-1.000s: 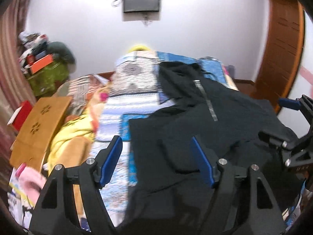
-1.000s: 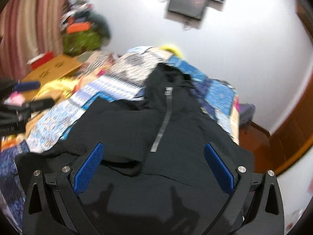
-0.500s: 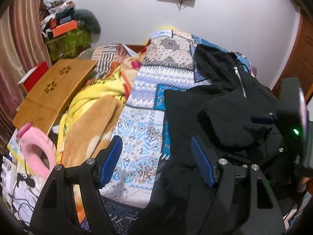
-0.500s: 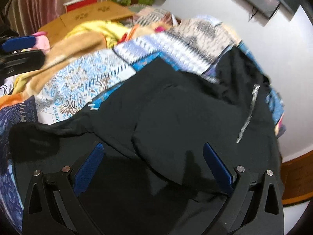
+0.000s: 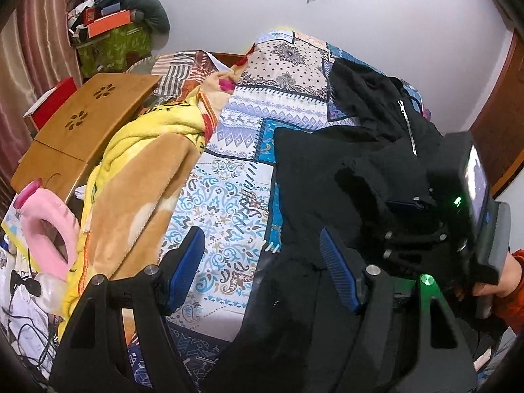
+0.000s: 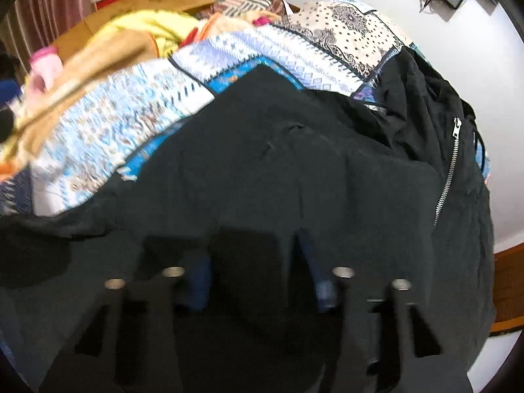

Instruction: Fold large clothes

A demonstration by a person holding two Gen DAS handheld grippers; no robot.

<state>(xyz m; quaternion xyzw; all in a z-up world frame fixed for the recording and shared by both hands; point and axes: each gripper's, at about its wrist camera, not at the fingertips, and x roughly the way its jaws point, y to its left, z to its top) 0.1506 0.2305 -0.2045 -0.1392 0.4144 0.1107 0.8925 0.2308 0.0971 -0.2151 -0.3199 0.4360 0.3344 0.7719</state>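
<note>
A black zip hoodie (image 5: 344,163) lies spread on the right side of a patterned quilt (image 5: 229,196); its silver zipper (image 6: 448,170) runs toward the hood. My left gripper (image 5: 258,239) is open, low over the hoodie's left edge, with one pad over the quilt and the other over black cloth. My right gripper (image 6: 258,271) points down into the hoodie's near part. Its jaws are closing, and a raised fold of black fabric fills the gap between the blurred blue pads (image 6: 199,285). In the left wrist view the right gripper (image 5: 412,209) sits on the hoodie's right side.
A yellow and tan blanket (image 5: 140,180) is heaped on the bed's left side, beside a wooden lap table (image 5: 88,121) and a pink neck pillow (image 5: 49,229). Cables trail at the lower left. A wooden door (image 5: 501,131) stands at the right. An orange sleeve (image 5: 514,288) holds the right gripper.
Both grippers have sunk toward the bed. The right jaws went from wide apart to narrow, with black fabric between them. The left jaws kept their width.
</note>
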